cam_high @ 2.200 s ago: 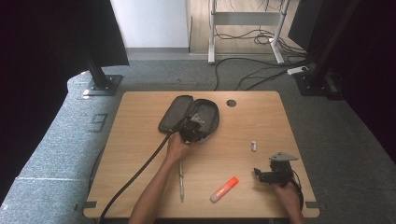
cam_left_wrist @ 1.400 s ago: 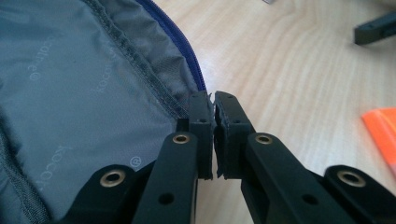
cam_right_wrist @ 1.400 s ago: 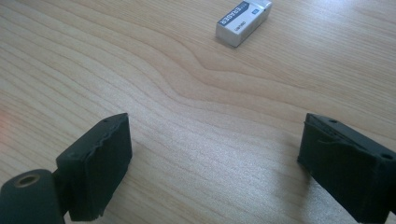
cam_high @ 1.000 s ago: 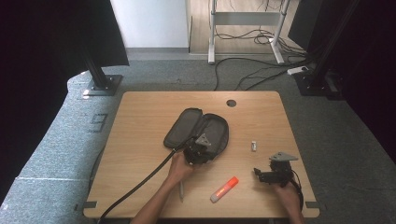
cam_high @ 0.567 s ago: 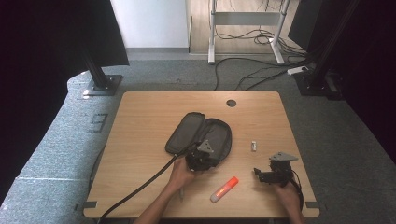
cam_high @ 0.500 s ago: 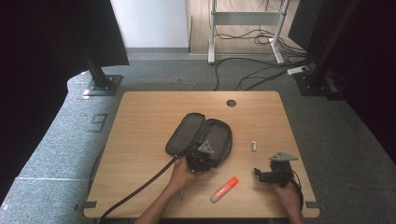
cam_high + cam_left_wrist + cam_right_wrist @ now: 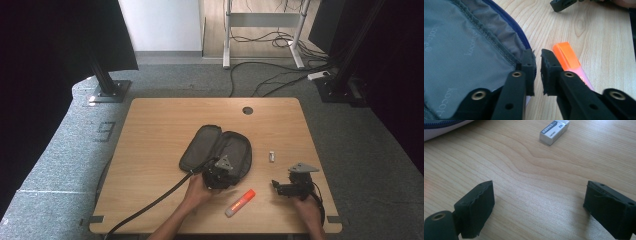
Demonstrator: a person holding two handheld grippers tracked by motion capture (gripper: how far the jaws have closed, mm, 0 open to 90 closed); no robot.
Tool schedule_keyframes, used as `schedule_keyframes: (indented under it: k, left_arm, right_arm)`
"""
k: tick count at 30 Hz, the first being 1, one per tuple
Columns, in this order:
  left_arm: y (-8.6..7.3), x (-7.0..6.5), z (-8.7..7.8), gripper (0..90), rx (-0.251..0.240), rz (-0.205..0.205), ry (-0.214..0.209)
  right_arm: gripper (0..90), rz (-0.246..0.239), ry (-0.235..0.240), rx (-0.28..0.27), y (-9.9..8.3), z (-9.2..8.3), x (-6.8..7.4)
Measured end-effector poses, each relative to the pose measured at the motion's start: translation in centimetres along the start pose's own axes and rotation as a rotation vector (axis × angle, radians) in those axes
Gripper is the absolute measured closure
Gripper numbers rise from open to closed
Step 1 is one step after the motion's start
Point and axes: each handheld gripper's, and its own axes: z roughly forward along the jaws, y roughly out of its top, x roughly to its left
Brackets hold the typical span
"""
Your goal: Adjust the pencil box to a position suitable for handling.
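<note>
High view: wooden table (image 7: 150, 130), with an open grey pencil case (image 7: 216, 150) lying flat near its middle, both halves spread, long axis running from near-left to far-right. The left gripper (image 7: 218, 176) sits at the case's near edge; the right gripper (image 7: 280, 187) rests on the table near the near-right corner, well apart from the case.

Left gripper view: the left gripper (image 7: 537, 58) has its jaws a narrow gap apart and they have just been opening. Nothing is pinched between them now; one pad lies against the case's lining and zip edge (image 7: 524, 41), the other stands clear over the wood. Reads as a release of the case rim.

Orange highlighter (image 7: 240, 202) lies on the table just near-right of the case, between the two grippers. In the left gripper view the highlighter (image 7: 567, 56) is just beside the free jaw, its long axis running roughly along the jaws' own line. Judgement: the left gripper is the nearer one to it, so a small shift sideways would bracket it across its short width.

Right gripper view: right gripper (image 7: 537, 207) with jaws wide apart, nothing between them, bare wood below. Small white eraser (image 7: 554, 128) lies farther off, ahead of the jaws; in the high view the eraser (image 7: 272, 156) sits right of the case
</note>
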Motion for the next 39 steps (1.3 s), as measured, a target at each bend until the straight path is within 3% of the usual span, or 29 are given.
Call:
schedule_keyframes:
  k: [5,14,23,32,39]
  left_arm:
    - [0.2,0.1,-0.5,65.7,-0.003,0.013,0.040]
    - [0.3,0.4,-1.9,50.7,-0.008,0.009,0.064]
    - [-0.3,0.8,-3.1,40.3,-0.027,-0.034,0.067]
    - [-1.0,1.4,-5.1,30.4,-0.057,-0.078,0.105]
    - [-2.4,2.1,-6.5,27.9,-0.070,-0.125,0.128]
  right_arm:
    - [8.9,0.000,0.000,0.000,0.0,0.0,0.0]
    - [8.9,0.000,0.000,0.000,0.0,0.0,0.0]
    - [8.9,0.000,0.000,0.000,0.0,0.0,0.0]
    - [8.9,0.000,0.000,0.000,0.0,0.0,0.0]
    - [8.9,0.000,0.000,0.000,0.0,0.0,0.0]
